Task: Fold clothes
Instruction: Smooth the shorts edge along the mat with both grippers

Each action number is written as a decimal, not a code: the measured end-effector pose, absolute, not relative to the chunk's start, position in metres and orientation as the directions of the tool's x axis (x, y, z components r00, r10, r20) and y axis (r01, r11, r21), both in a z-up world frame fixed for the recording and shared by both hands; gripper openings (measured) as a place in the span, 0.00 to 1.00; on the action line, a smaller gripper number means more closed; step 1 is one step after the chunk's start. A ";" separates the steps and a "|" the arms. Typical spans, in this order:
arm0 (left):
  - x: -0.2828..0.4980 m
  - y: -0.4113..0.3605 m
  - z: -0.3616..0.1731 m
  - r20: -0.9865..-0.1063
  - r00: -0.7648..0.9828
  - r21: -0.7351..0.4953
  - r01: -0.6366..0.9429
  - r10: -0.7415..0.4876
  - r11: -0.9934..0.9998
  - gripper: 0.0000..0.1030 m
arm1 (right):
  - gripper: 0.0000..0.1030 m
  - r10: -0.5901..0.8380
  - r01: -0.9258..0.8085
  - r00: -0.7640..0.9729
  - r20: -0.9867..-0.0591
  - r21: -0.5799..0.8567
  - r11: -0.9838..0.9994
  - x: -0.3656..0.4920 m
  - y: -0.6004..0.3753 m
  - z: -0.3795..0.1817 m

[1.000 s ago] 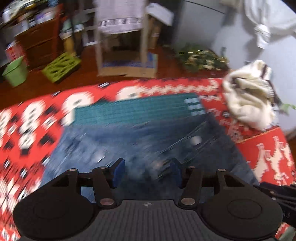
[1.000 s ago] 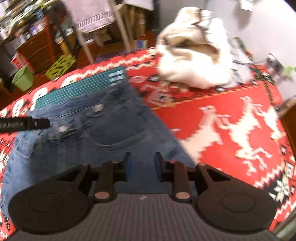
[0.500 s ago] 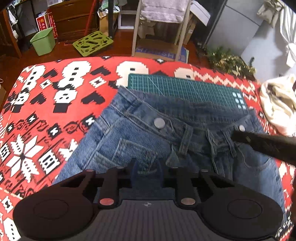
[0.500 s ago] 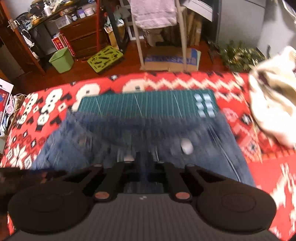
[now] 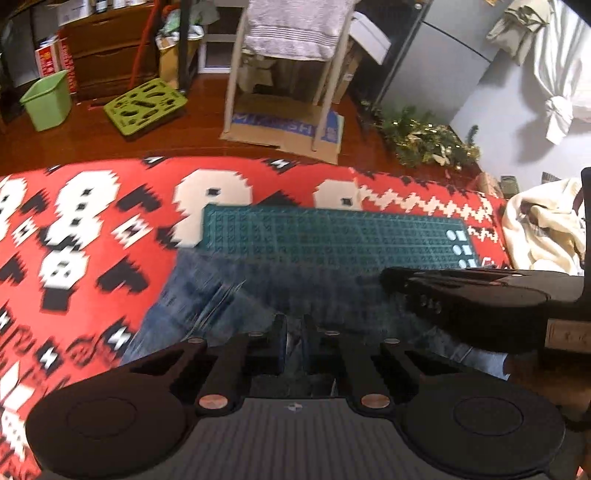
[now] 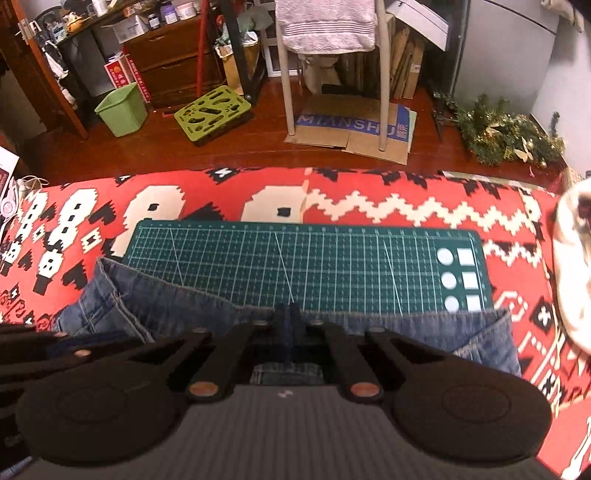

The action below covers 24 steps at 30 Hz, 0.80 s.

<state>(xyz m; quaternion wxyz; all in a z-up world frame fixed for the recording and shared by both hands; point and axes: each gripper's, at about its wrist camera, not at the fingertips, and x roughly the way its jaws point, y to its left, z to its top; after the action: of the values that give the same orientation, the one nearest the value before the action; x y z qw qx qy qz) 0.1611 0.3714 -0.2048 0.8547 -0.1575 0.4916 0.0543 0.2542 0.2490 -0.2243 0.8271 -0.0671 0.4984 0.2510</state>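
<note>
Blue denim jeans (image 6: 461, 332) lie on a red patterned blanket (image 6: 406, 192), their waistband overlapping a green gridded cutting mat (image 6: 295, 258). The left gripper (image 5: 293, 341) and right gripper (image 6: 289, 325) each pinch denim — jaws clamped narrowly on the fabric.

faded blue denim jeans (image 6: 480, 328) with stitched seams lie on a woven red blanket (image 6: 406, 192) and a matt green gridded mat (image 6: 295, 258). matt black plastic grippers (image 6: 290, 325) carry copper-coloured rivets. beyond, a glossy wood floor (image 6: 258, 147), flattened cardboard (image 6: 354, 129), a ribbed towel (image 6: 325, 26) and a plastic bin (image 6: 122, 110).
</note>
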 end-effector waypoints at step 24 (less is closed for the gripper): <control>0.207 0.383 -0.224 -0.843 0.508 -0.314 -0.195 -0.178 0.929 0.03 | 0.00 0.457 -0.464 0.296 -0.839 0.291 0.837 0.257 0.237 -0.223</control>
<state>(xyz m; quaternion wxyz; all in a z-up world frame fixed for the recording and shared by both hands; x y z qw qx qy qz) 0.2065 0.3826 -0.2243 0.8477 -0.1881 0.4959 0.0052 0.2571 0.2375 -0.2227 0.8051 -0.0036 0.5197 0.2859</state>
